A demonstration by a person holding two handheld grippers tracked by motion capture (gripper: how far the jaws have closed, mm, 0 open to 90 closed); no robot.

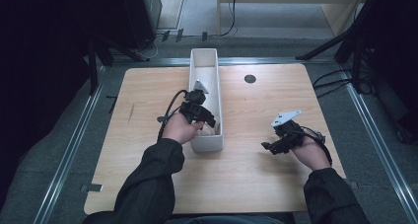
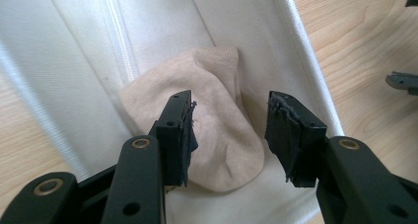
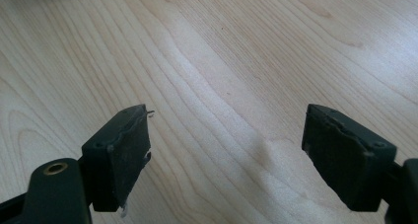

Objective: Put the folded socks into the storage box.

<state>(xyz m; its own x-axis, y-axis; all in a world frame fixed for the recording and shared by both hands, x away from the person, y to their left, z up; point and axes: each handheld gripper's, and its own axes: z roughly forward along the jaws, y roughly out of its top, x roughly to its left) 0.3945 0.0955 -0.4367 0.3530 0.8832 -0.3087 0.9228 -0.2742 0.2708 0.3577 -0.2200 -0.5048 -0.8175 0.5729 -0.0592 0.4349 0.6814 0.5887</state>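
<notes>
Your left gripper (image 2: 229,135) jaws are partly open over the sock (image 2: 207,120) and not pinching it, so there's a clear gap on both sides and nothing is held. The sock lies loose in the near end of the white bin (image 1: 213,93), bunched against its wall. That bin sits lengthwise in the middle of the desk (image 1: 138,93). Your right gripper (image 3: 226,150) has its jaws wide apart and empty, hanging over bare wood well off to the right of the bin.
</notes>
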